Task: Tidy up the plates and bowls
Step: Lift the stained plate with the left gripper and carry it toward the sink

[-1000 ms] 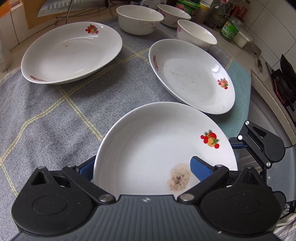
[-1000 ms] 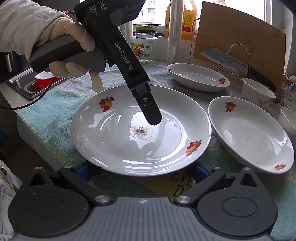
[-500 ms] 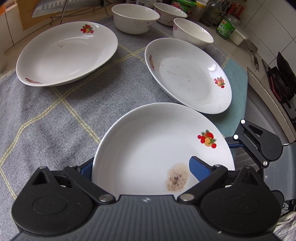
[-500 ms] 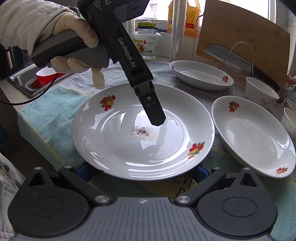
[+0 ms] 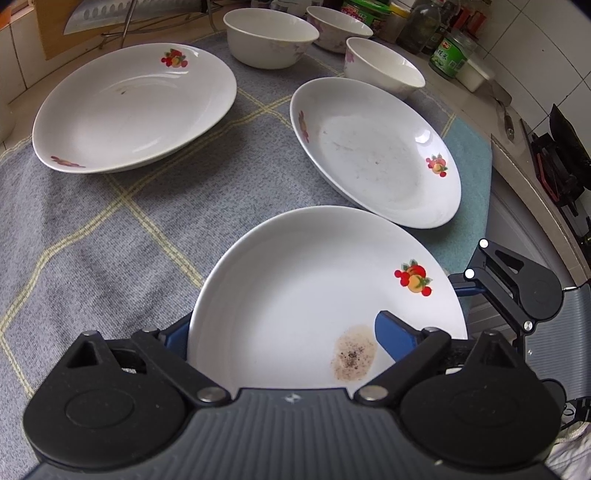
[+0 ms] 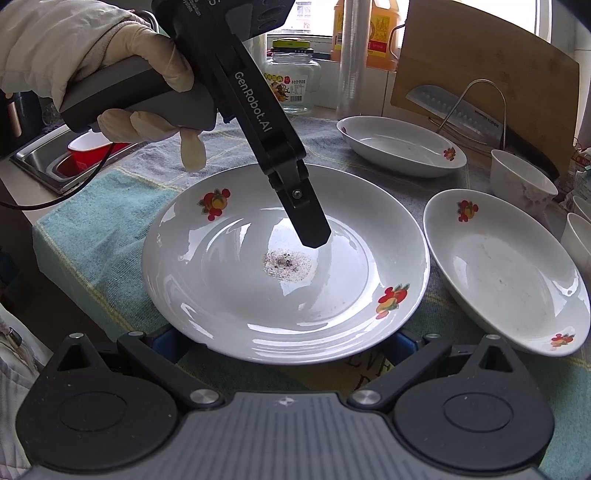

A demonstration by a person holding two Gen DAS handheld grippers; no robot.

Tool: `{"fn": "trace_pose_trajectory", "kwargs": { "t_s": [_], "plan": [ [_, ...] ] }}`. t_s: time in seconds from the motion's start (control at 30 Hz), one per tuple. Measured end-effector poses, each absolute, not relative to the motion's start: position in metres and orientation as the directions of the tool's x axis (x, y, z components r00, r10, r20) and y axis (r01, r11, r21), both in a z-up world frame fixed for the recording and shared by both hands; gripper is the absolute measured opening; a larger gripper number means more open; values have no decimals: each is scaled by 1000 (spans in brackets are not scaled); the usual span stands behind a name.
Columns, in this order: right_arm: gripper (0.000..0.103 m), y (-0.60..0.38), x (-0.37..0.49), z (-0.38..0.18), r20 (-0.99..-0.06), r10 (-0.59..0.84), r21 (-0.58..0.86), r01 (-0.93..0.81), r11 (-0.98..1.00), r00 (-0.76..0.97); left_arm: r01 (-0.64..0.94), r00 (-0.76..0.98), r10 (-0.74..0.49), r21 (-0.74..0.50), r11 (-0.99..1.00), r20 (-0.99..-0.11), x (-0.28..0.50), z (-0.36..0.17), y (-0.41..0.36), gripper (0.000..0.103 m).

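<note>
A white plate (image 5: 295, 288) with a fruit print and a brown crumb stain lies on the checked cloth (image 5: 92, 240). My left gripper (image 5: 282, 332) straddles its rim, and its jaws are closing. One blue pad (image 5: 391, 339) is inside the plate and the other is outside at the left, neither visibly pressing. In the right wrist view that inner finger (image 6: 310, 225) hovers just above the stain. My right gripper (image 6: 284, 347) stands open at the plate's (image 6: 240, 295) near rim, its fingertips hidden beneath. Two more plates (image 5: 376, 155) (image 5: 129, 107) and three bowls (image 5: 269, 37) (image 5: 384, 66) (image 5: 336, 26) stand beyond.
A gloved hand (image 6: 147, 74) holds the left gripper. A sink (image 6: 37, 162) with a red container lies at the counter's end. A cutting board and knife (image 6: 461, 107) lean at the back. Jars (image 5: 450, 55) and a stove (image 5: 561, 166) line the counter beyond the cloth.
The left gripper's inner finger has crept slightly inward over the plate as the jaws narrow. The plates, the bowls and the right gripper stay where they were.
</note>
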State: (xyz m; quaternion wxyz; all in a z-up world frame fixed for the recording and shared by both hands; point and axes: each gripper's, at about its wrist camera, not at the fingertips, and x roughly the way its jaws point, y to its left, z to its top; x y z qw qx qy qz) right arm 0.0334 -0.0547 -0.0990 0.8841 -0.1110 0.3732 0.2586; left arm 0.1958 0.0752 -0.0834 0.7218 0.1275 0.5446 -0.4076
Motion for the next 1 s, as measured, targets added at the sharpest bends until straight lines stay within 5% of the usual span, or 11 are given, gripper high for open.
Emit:
{"fn": "trace_pose_trajectory", "kwargs": {
  "t_s": [1.0],
  "plan": [
    [103, -23, 58, -76, -728, 389, -30, -592, 805, 565, 693, 145, -490, -265, 670, -859, 206, -58, 125, 95]
  ]
}}
